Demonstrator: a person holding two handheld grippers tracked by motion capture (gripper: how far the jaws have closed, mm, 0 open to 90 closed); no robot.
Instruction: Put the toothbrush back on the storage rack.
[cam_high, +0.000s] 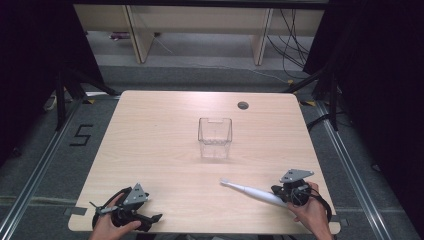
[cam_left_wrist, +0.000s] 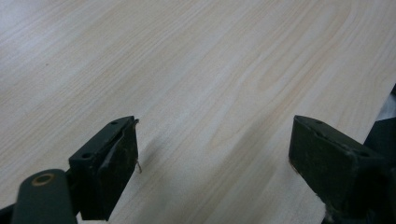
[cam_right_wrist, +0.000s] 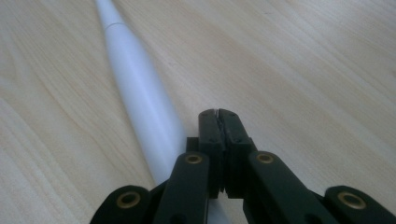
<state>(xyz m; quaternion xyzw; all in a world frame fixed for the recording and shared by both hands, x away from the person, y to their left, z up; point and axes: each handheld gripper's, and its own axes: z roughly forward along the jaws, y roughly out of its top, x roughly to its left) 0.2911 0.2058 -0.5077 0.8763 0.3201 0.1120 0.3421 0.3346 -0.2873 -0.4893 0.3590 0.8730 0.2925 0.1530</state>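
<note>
A white electric toothbrush (cam_high: 250, 191) lies flat on the wooden table (cam_high: 165, 125) at the front right, its brush head pointing left. My right gripper (cam_high: 281, 192) rests at its handle end. In the right gripper view the jaws of this gripper (cam_right_wrist: 218, 114) are pressed together with nothing between them, and the toothbrush handle (cam_right_wrist: 140, 93) runs along their left side. A clear square plastic container (cam_high: 215, 137) stands empty and upright at the table's middle. My left gripper (cam_high: 150, 210) sits at the front left corner, open (cam_left_wrist: 215, 144) over bare wood.
A round cable hole (cam_high: 243, 105) is in the table's far right part. Beyond the table stand wooden furniture legs (cam_high: 140, 35) and loose cables (cam_high: 292, 45) on the floor. A floor marking "5" (cam_high: 81, 135) lies to the left.
</note>
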